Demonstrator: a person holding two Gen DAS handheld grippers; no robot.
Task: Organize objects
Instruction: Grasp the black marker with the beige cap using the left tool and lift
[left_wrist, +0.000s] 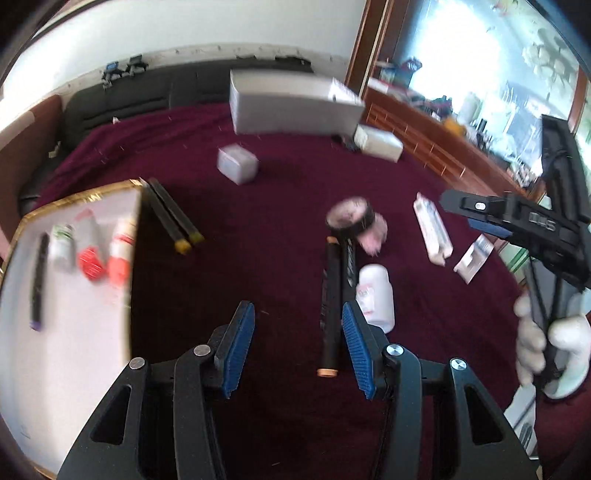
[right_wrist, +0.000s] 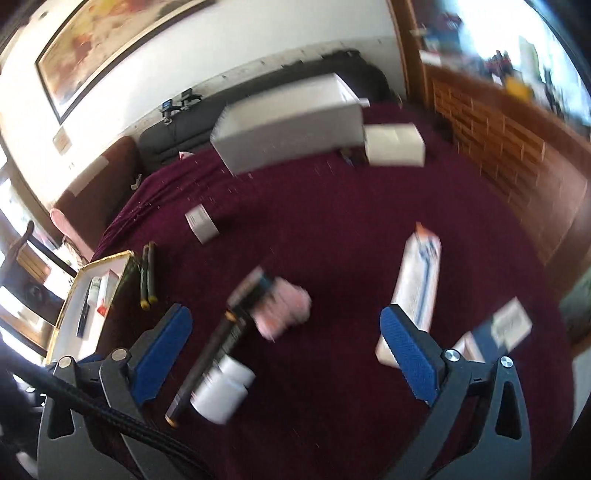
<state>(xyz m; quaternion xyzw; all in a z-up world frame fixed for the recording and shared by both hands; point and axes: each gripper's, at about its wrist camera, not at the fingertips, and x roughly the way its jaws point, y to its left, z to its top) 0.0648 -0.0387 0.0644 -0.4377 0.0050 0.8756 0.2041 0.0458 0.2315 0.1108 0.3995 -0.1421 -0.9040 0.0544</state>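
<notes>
A gold-rimmed white tray (left_wrist: 85, 195) at the left holds a dark marker and red-capped bottles. Two black markers with yellow ends (left_wrist: 173, 218) lie beside it on the maroon cloth. In the middle lie two more black markers (left_wrist: 330, 295), a white bottle (left_wrist: 375, 295) and pink tape rolls (left_wrist: 351, 218). My left gripper (left_wrist: 296, 306) hovers open above one of those markers, gripping nothing. My right gripper (right_wrist: 286, 310) stands wide open over the pink roll (right_wrist: 291, 295), the marker (right_wrist: 207, 354) and the bottle (right_wrist: 221, 387); it holds nothing. It also shows at the right (left_wrist: 480, 218), held by a white-gloved hand (left_wrist: 546, 347).
A long white tube pack (right_wrist: 417, 288) and a small packet (right_wrist: 509, 325) lie at the right. A small white box (left_wrist: 236, 164), a large white box (left_wrist: 291, 103) and another white box (left_wrist: 380, 142) stand farther back. A wooden shelf unit (left_wrist: 424, 133) borders the right side.
</notes>
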